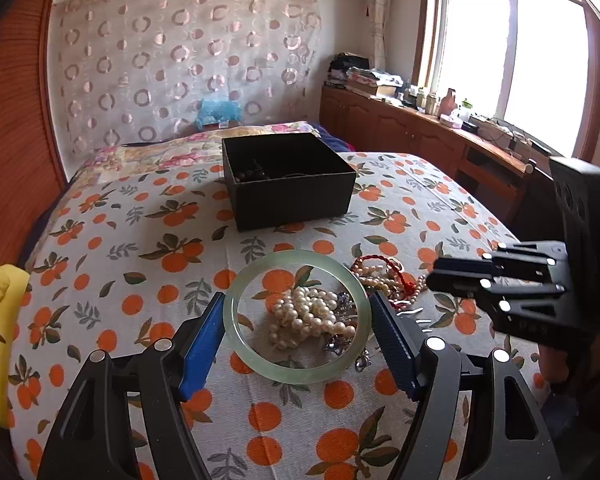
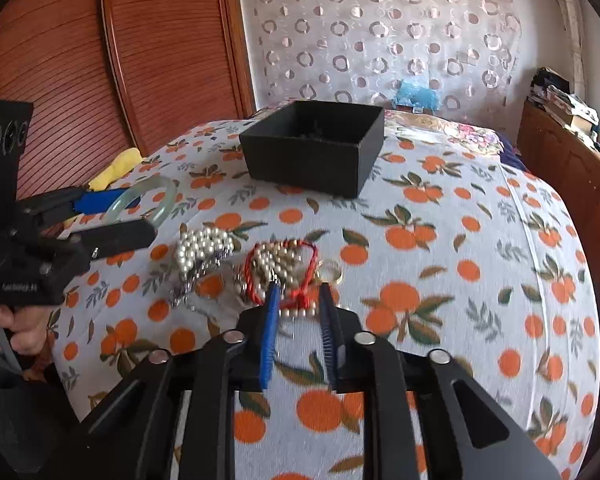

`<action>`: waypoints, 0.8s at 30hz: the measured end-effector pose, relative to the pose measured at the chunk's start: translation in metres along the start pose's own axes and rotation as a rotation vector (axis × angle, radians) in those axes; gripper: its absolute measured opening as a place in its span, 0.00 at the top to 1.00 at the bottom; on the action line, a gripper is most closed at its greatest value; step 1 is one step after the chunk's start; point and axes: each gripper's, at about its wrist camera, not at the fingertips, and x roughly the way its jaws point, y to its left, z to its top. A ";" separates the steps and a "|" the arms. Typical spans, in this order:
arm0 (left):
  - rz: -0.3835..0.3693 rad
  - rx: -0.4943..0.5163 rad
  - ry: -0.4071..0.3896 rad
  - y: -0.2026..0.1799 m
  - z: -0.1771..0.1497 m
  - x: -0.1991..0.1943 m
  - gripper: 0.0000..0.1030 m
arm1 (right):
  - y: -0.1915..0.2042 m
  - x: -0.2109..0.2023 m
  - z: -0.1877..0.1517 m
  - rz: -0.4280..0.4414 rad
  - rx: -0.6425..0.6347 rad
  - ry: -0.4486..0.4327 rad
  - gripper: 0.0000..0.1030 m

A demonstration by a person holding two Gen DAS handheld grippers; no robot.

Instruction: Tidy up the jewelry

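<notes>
Glossy stone and pearl on matt printed cloth

We see a jade-green bangle (image 1: 296, 316), smooth, glossy and translucent like polished stone, above a woven bedspread (image 1: 140, 264) of matt, finely ribbed cloth printed with oranges; the pearl strand (image 1: 312, 316) has a soft satiny sheen, the red cord (image 2: 300, 272) looks like twisted thread, and a small ring (image 2: 332, 274) shines like gold metal; we note the black box (image 1: 288, 196) is matt card, the left gripper (image 1: 298, 320) matt black plastic with ribbed blue pads (image 1: 202, 344), and the wardrobe (image 2: 100, 60) reddish grooved wood.
</notes>
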 end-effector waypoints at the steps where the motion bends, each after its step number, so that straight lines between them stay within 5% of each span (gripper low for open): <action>1: 0.000 -0.001 -0.002 0.000 0.000 0.000 0.33 | 0.000 0.003 0.003 0.003 -0.004 0.005 0.84; 4: 0.004 0.002 -0.005 0.001 -0.001 -0.001 0.33 | -0.002 0.015 0.007 0.014 0.003 0.033 0.91; 16: -0.004 0.005 -0.011 -0.002 -0.002 -0.004 0.33 | -0.009 0.036 0.008 0.031 0.053 0.100 0.91; 24: -0.007 0.000 -0.007 -0.001 -0.005 -0.003 0.33 | -0.006 0.030 0.010 0.043 0.035 0.064 0.95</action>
